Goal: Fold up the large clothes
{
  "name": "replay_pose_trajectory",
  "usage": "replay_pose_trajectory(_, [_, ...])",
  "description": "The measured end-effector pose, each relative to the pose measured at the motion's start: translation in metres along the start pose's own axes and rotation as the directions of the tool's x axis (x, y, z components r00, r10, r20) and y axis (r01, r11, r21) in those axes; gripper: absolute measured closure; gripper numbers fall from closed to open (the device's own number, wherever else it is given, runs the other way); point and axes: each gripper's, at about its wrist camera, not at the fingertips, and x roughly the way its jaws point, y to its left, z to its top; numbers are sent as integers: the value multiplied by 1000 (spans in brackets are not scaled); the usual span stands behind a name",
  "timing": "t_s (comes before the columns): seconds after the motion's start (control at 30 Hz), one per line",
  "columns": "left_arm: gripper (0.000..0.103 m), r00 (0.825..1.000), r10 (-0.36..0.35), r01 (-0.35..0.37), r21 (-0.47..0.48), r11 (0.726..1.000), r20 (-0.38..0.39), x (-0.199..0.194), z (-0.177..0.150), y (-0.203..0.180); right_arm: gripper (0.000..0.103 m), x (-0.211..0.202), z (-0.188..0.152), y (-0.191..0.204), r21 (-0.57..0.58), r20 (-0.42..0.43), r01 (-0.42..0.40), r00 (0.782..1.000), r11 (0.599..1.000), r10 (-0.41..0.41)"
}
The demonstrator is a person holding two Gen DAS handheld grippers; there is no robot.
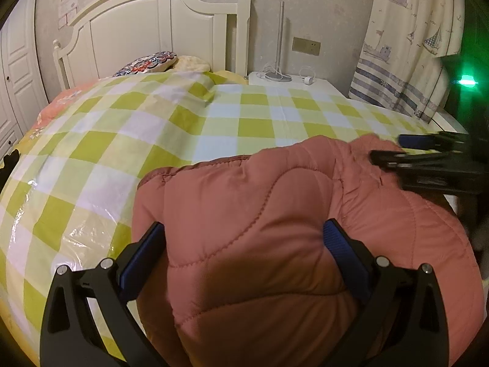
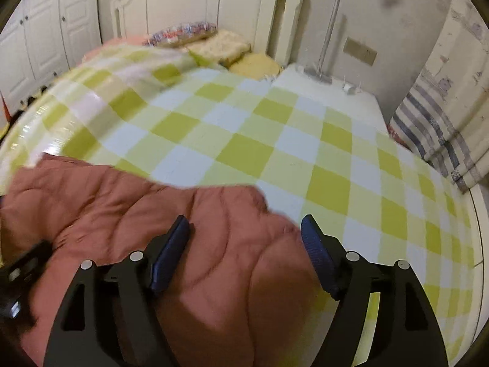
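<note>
- Left wrist view: the left gripper (image 1: 244, 238) has its jaws spread wide over a salmon-pink quilted jacket (image 1: 259, 214). The puffy fabric bulges up between the blue ribbed pads (image 1: 336, 241) and seems to touch both of them, but I honestly can't tell if it's clamped or just sitting there.
- The jacket is padded, with curvy stitched channels, folded into a rounded lump right under and ahead of the fingers.
- Off to its right, the right gripper (image 1: 406, 150) pokes in sideways at the jacket's far edge.
- Right wrist view: the right gripper (image 2: 244, 235) is wide open, nothing pinched. The jacket (image 2: 152, 214) lies below its left finger and between the pads; the right pad (image 2: 314, 244) is over the bedspread.
- Ahead of both tools is a glossy green-and-white checked bedspread (image 1: 152, 140), then a cream wooden headboard (image 1: 146, 27).
</note>
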Motion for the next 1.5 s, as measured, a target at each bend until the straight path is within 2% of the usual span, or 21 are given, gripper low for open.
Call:
replay_pose_trajectory(0.07, [2, 1000, -2, 2, -3, 1000, 1, 0, 0, 0, 31, -37, -15, 7, -5, 98, -40, 994, 999, 40])
replay_pose_trajectory(0.17, [2, 1000, 0, 0, -1, 1000, 1, 0, 0, 0, 17, -81, -47, 23, -48, 192, -119, 973, 992, 126])
replay_pose_trajectory(0.23, [2, 1000, 0, 0, 0, 1000, 0, 0, 0, 1, 15, -87, -70, 38, -101, 177, -166, 967, 981, 181])
replay_pose_trajectory(0.3, [2, 1000, 4, -4, 4, 1000, -1, 0, 0, 0, 15, -77, -93, 56, -163, 138, -142, 977, 976, 165])
replay_pose_trajectory(0.33, [2, 1000, 8, -8, 10, 1000, -2, 1, -1, -1, 15, -76, -102, 57, -149, 176, -126, 973, 981, 152])
replay_pose_trajectory(0.4, [2, 1000, 19, -19, 17, 1000, 2, 0, -2, -3, 15, -76, -105, 50, -95, 174, -155, 970, 983, 169])
replay_pose_trajectory(0.5, [2, 1000, 21, -21, 16, 1000, -2, 0, -2, -3, 16, -95, -105, 53, -92, 190, -129, 971, 987, 144])
replay_pose_trajectory(0.63, [2, 1000, 9, -9, 5, 1000, -6, 0, -1, -1, 16, -137, -129, 68, -170, 316, -107, 936, 980, 157])
replay_pose_trajectory(0.7, [2, 1000, 8, -8, 7, 1000, -4, 0, -1, -1, 16, -127, -141, 75, -188, 256, -104, 955, 977, 152])
replay_pose_trajectory(0.73, [2, 1000, 6, -6, 6, 1000, -3, 0, -1, -1, 14, -117, -149, 76, -172, 232, -106, 962, 979, 145])
replay_pose_trajectory(0.8, [2, 1000, -4, 4, 1, 1000, 4, -2, -2, 0, 13, -111, -157, 64, -79, 235, -172, 954, 982, 186])
replay_pose_trajectory(0.9, [2, 997, -64, 66, -68, 996, 32, -18, -5, 16, 9, -117, -153, 49, -21, 186, -248, 951, 969, 247])
replay_pose_trajectory(1.07, [2, 985, -155, 168, -216, 962, 78, -51, -19, 61, 6, -120, -156, 4, 205, 202, -355, 927, 912, 316])
replay_pose_trajectory(1.1, [2, 978, -199, 209, -241, 948, 65, -52, -25, 69, 6, -115, -158, -5, 255, 194, -386, 919, 887, 344])
replay_pose_trajectory(1.17, [2, 958, -284, 283, -272, 920, 36, -49, -38, 76, 6, -102, -163, -14, 320, 171, -471, 882, 822, 439])
replay_pose_trajectory(1.23, [2, 919, -394, 377, -309, 873, 7, -38, -53, 82, 5, -87, -166, -15, 366, 143, -544, 835, 755, 532])
replay_pose_trajectory(1.27, [2, 905, -424, 400, -331, 854, -1, -34, -57, 85, 4, -80, -167, -16, 383, 130, -568, 814, 729, 566])
replay_pose_trajectory(1.3, [2, 876, -482, 443, -380, 812, -9, -24, -63, 90, 4, -72, -169, -15, 407, 114, -579, 800, 707, 589])
replay_pose_trajectory(1.4, [2, 805, -592, 519, -467, 716, -13, -8, -68, 96, 4, -60, -172, -11, 428, 100, -614, 762, 664, 640])
replay_pose_trajectory(1.43, [2, 791, -612, 538, -466, 703, -11, -6, -67, 94, 4, -61, -172, -9, 421, 101, -616, 761, 666, 640])
replay_pose_trajectory(1.5, [2, 780, -626, 558, -437, 706, -15, -5, -63, 85, 4, -62, -172, -8, 398, 110, -630, 754, 667, 647])
